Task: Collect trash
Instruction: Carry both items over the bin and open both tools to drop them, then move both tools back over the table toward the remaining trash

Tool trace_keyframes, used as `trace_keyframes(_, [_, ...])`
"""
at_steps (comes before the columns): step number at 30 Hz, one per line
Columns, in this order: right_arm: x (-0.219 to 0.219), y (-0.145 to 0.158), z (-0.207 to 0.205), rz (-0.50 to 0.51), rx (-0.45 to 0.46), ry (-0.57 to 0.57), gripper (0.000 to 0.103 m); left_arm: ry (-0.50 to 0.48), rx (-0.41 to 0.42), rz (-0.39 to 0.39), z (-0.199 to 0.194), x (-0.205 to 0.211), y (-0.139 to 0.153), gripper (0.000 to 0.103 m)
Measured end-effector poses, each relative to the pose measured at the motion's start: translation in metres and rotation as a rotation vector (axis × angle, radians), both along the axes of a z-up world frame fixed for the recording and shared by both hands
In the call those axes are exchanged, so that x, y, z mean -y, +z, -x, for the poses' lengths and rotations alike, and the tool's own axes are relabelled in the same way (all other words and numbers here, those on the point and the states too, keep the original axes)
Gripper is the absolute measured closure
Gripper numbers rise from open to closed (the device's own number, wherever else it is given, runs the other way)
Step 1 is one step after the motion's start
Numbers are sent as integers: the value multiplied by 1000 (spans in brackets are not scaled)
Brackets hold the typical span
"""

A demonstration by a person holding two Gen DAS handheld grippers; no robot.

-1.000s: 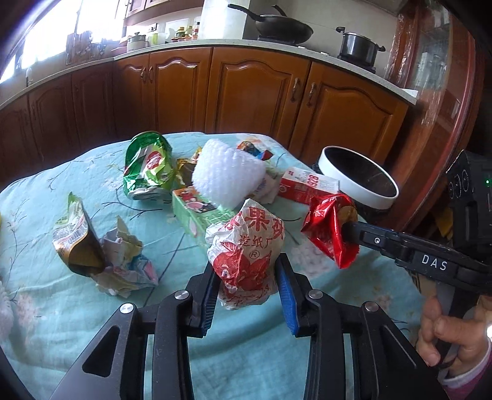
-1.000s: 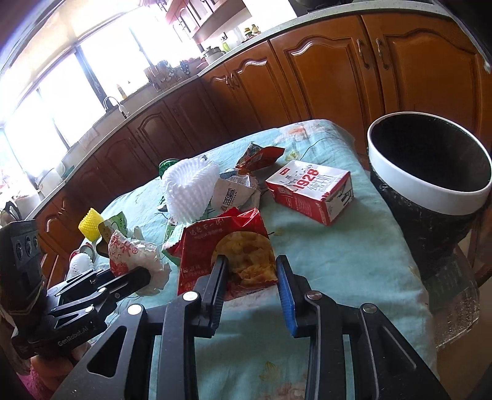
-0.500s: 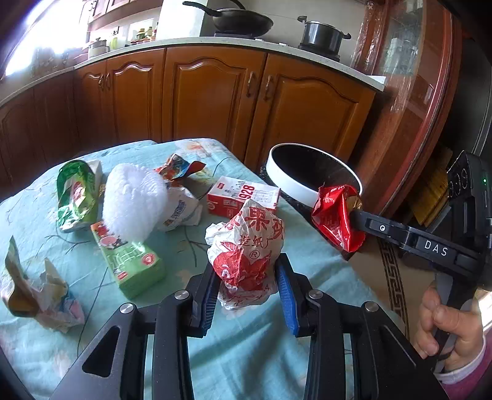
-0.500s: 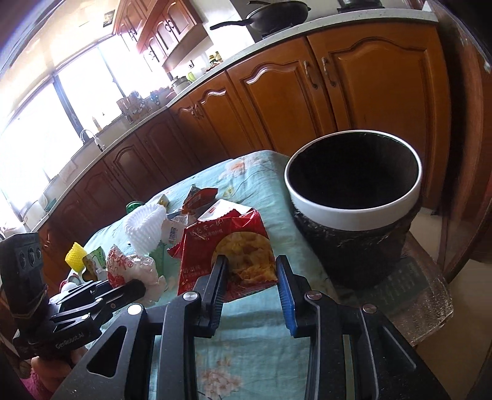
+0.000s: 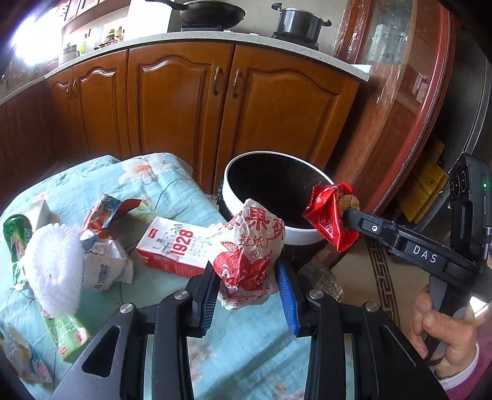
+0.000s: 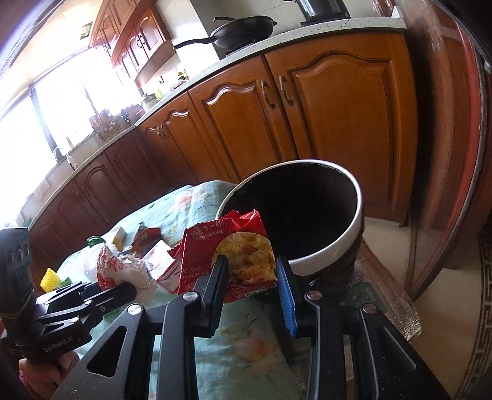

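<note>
The left gripper (image 5: 247, 292) pinches a crumpled white-and-red paper wrapper (image 5: 250, 249) between its two fingers, holding it above the edge of the table (image 5: 240, 354), which is covered in a pale blue flowered cloth. The right gripper (image 6: 252, 287) is clamped on a red snack bag (image 6: 236, 255) printed with a picture of yellow chips — seen from the left wrist camera, the bag hangs just at the near rim of the trash bin (image 5: 295, 235), a black bin with a white rim that stands on the floor beside the table.

More trash lies on the cloth: a red-and-white carton (image 5: 175, 246) marked 1928, a white foam net (image 5: 53, 267), a crumpled white packet (image 5: 104, 267) just beside it, a torn red-and-blue wrapper (image 5: 106, 212), a green carton (image 5: 66, 334) and a green bag (image 5: 15, 243) at the far left. Behind stand brown wooden cabinets (image 5: 172, 101) — a wok (image 5: 212, 14) and a pot (image 5: 299, 21) sit on the counter above them.
</note>
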State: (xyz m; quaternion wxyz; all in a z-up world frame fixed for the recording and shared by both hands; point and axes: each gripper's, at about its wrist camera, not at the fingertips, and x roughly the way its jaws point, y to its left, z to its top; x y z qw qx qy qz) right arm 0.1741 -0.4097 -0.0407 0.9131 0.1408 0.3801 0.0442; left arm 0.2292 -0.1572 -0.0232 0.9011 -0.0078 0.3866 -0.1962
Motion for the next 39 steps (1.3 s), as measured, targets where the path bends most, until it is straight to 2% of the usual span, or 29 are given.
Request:
trace_keyframes(12, [39, -3, -49, 92, -32, -45, 70, -34, -79, -3, -90, 52, -15, 66])
trace_keyframes(19, [45, -11, -75, 146, -66, -23, 70, -59, -108, -31, -130, 85, -27, 65])
trace_keyframes(23, [47, -19, -86, 158, -93, -10, 70, -53, -116, -53, -145, 96, -36, 58])
trace_keyframes(26, [49, -24, -90, 158, -110, -3, 67, -46, -123, -50, -153, 100, -41, 50])
trace_keyframes(28, [49, -25, -92, 141, -114, -3, 59, -36, -127, -40, -154, 105, -41, 40])
trace_keyframes(32, [51, -22, -86, 116, -91, -15, 45, -28, -117, -26, -146, 100, -37, 34])
trace_keyframes(34, [50, -19, -81, 100, -75, -21, 41, -24, -100, -5, -137, 94, -37, 32])
trace_keyframes(39, [43, -12, -61, 57, -31, -17, 15, 10, -44, 21, -97, 63, -37, 25])
